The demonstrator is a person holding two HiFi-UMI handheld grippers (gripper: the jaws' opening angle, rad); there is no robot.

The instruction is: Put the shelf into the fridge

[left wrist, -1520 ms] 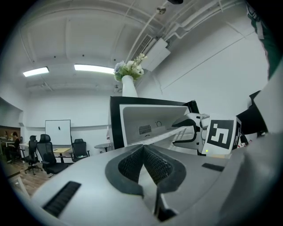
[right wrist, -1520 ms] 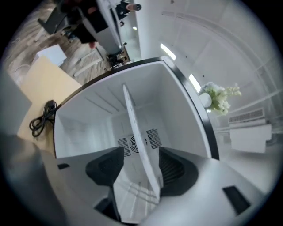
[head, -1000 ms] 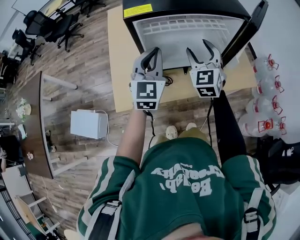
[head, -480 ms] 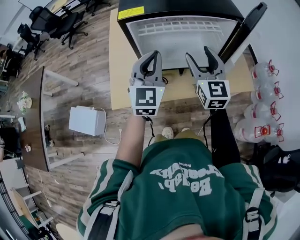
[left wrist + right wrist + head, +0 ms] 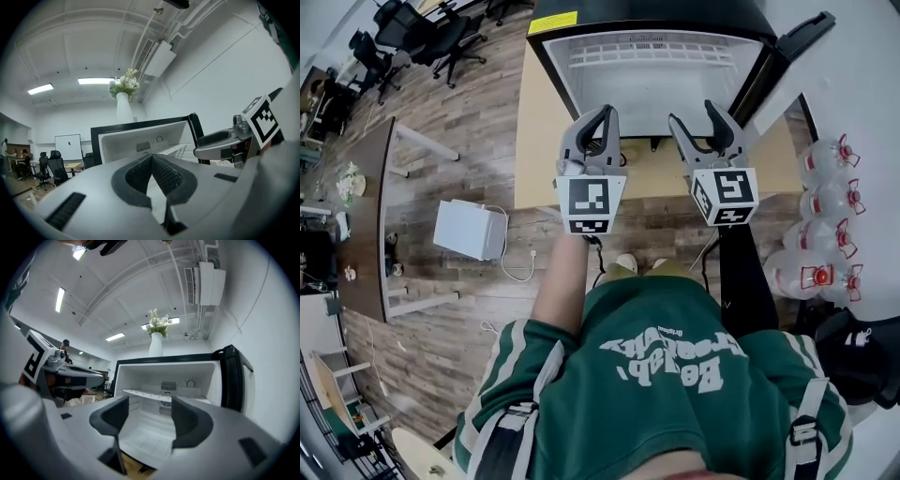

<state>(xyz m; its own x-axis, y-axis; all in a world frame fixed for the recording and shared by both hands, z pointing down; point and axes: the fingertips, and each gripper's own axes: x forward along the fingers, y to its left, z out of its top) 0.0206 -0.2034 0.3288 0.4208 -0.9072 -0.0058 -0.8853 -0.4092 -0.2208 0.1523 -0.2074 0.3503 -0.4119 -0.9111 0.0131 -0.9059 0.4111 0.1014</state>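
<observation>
My left gripper [image 5: 604,114] has its jaws pressed together on nothing. My right gripper [image 5: 694,114], just beside it, holds its jaws wide apart, also empty. Both hang near the front edge of the one open fridge [image 5: 656,86], with clear air between. One shelf [image 5: 145,393] lies across inside. One door [image 5: 802,37] stands open, far right.

Head view: overhead, steeply down. Gripper views: level, near, facing open black white-lined fridge [image 5: 656,89] [image 5: 126,143] [image 5: 154,378]; all share it.
</observation>
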